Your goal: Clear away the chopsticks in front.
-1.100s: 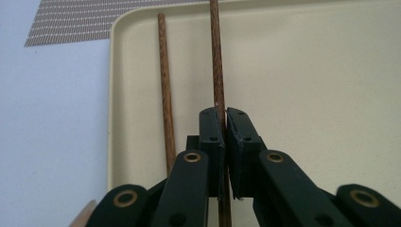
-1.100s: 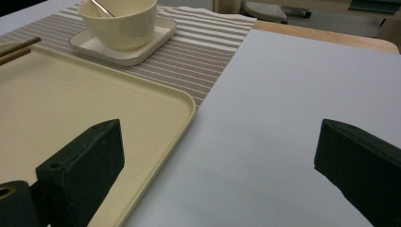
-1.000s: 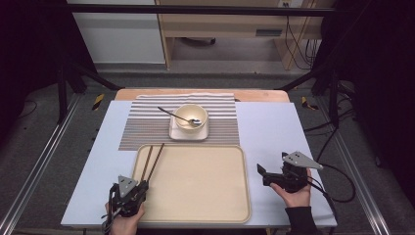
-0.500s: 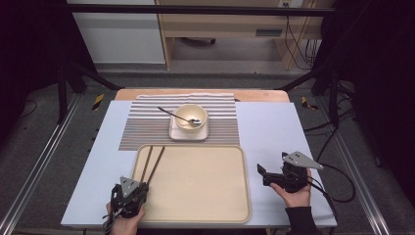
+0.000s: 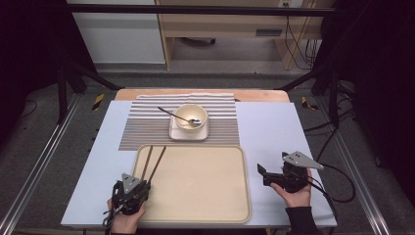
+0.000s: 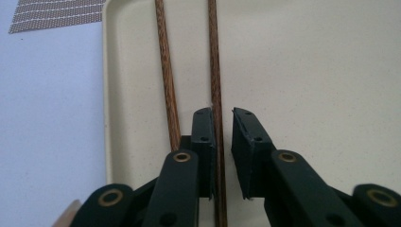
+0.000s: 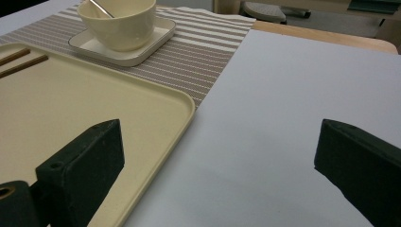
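Two brown chopsticks [image 5: 150, 162] lie side by side on the left part of a cream tray [image 5: 205, 196], pointing away from me. My left gripper [image 5: 136, 187] sits low over their near ends. In the left gripper view its jaws [image 6: 222, 116] have just been opening. The right chopstick [image 6: 213, 56] runs through the narrow gap along the left pad, clear of the right pad. The other chopstick [image 6: 165, 71] lies outside the jaws. My right gripper [image 5: 263, 175] rests on the table right of the tray, wide open [image 7: 217, 137] with nothing between its jaws.
Behind the tray a cream bowl [image 5: 191, 117] with a metal spoon [image 5: 172, 114] stands on a square saucer [image 5: 173, 133], on a striped placemat [image 5: 142, 127]. The pale blue table top [image 5: 274, 127] stretches to the right of the tray.
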